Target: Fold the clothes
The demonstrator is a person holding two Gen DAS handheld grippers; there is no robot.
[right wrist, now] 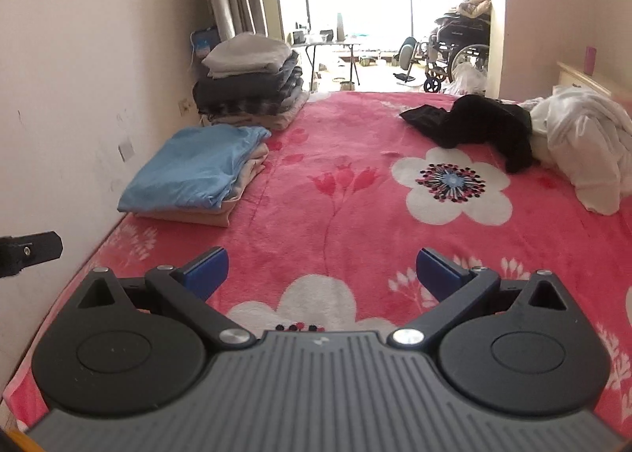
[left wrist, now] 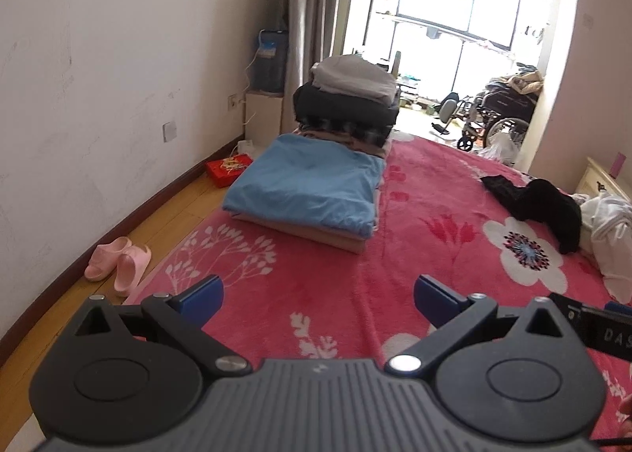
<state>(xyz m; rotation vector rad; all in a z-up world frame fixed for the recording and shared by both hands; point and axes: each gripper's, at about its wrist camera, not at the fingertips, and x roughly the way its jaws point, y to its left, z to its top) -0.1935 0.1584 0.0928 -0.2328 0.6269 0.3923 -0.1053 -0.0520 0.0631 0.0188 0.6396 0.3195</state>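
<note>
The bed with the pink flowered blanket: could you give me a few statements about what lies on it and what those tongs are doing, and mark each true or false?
1. Both tongs, left tongs and right tongs, are open and hold nothing. True.
2. The blue garment lies crumpled and unfolded. False: it lies folded flat on top of a low pile by the wall side of the bed.
3. A black garment lies unfolded on the pink blanket, next to a white garment. True.
4. The tall stack of folded clothes has a black piece on top. False: its top piece is light grey.
5. A pair of pink slippers stands on the wooden floor beside the bed. True.
</note>
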